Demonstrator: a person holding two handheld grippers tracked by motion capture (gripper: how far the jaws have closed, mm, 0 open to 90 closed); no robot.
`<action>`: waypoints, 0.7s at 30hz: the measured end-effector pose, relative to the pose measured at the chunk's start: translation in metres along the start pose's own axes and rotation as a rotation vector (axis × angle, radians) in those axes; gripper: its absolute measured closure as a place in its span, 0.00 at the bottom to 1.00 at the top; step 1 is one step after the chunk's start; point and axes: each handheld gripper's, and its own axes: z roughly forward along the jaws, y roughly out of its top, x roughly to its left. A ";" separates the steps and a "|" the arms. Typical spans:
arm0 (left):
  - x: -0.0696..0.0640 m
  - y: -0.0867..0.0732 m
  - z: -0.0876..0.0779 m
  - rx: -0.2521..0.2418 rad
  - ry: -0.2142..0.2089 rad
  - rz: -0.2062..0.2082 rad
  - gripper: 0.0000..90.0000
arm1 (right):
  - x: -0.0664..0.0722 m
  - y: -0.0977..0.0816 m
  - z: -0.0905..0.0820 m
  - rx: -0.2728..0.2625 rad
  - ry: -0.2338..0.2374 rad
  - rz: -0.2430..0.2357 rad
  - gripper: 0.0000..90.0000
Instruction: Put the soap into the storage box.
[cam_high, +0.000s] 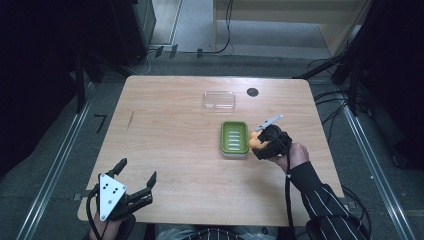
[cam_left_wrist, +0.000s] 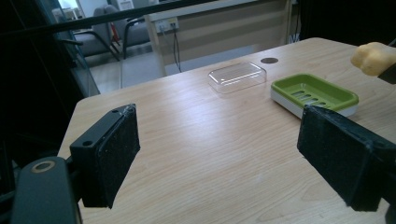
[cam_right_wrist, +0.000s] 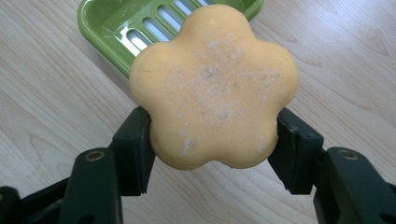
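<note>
The soap (cam_right_wrist: 214, 86) was a pale orange bar shaped like a flower with 5 rounded lobes, its flat top dusted with whitish specks and small scuffs. In the right gripper view it sat clamped between the 2 black jaws of the right gripper (cam_right_wrist: 214, 140), held by its lower lobes above the wooden table (cam_right_wrist: 56, 107). In the high view the right gripper (cam_high: 261, 143) held the soap (cam_high: 256, 142) just beside the right edge of the soap dish (cam_high: 234, 139), close to it, though whether they touched could not be told.

The soap dish was a green rectangular tray with a row of drain slots in its floor, seated on a white base (cam_left_wrist: 286, 101). Nothing lay in it. Beyond it, toward the far edge of the table, a clear plastic lid (cam_high: 219, 100) rested on the wood, apart from the dish, and held nothing. A small dark round hole (cam_high: 252, 92) sat in the tabletop just to the right of the lid.

The left gripper (cam_high: 134, 176) hovered near the front left corner of the table, well apart from the dish, its 2 padded jaws spread wide with nothing between them.
</note>
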 end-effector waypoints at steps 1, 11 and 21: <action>0.000 0.000 0.000 -0.001 0.000 -0.001 0.15 | 0.000 0.001 0.000 0.001 0.001 0.002 0.45; 0.000 0.000 0.000 0.001 0.000 0.001 0.15 | 0.001 0.009 0.002 -0.022 0.005 -0.015 0.45; 0.000 0.000 0.000 0.000 -0.001 0.001 0.15 | 0.001 0.016 0.003 -0.042 0.003 -0.021 0.45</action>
